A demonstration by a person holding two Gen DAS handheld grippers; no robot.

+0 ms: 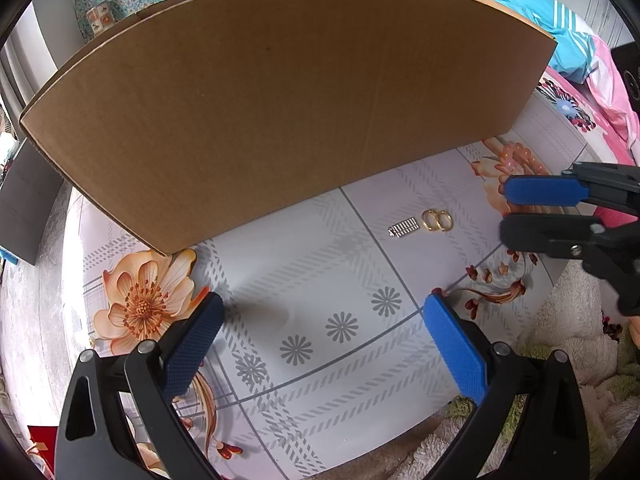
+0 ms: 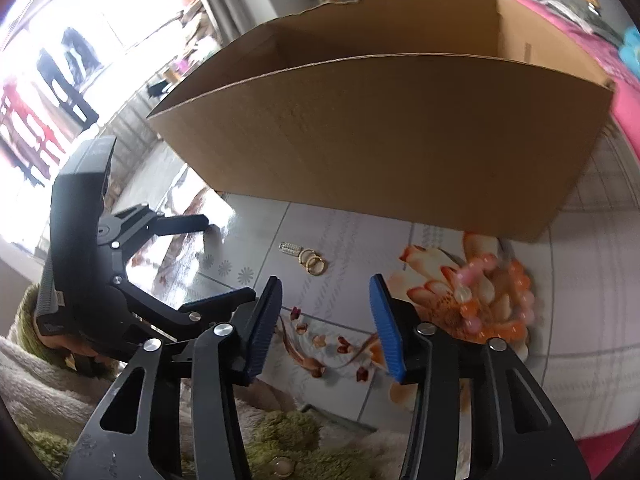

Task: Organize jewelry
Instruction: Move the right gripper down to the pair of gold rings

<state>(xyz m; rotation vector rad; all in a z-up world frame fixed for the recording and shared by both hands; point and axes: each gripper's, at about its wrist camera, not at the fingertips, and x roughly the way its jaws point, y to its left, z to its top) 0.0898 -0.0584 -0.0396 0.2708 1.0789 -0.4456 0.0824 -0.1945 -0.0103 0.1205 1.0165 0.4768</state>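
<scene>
Two gold rings (image 1: 437, 220) lie side by side on the flowered table (image 1: 320, 280), with a small silver hair clip (image 1: 404, 227) just left of them. A pink bead bracelet (image 1: 516, 158) lies to their right on a printed flower. An open cardboard box (image 1: 280, 100) stands behind them. My left gripper (image 1: 320, 312) is open and empty over the table, near its front. My right gripper (image 2: 326, 292) is open and empty, a little short of the rings (image 2: 313, 261), the clip (image 2: 291, 248) and the bracelet (image 2: 496, 292); it also shows in the left wrist view (image 1: 506, 208).
The box (image 2: 400, 140) is empty as far as its inside shows. A fluffy white and green cloth (image 1: 560, 360) lies at the table's near edge. Pink and blue bedding (image 1: 580, 48) lies behind on the right.
</scene>
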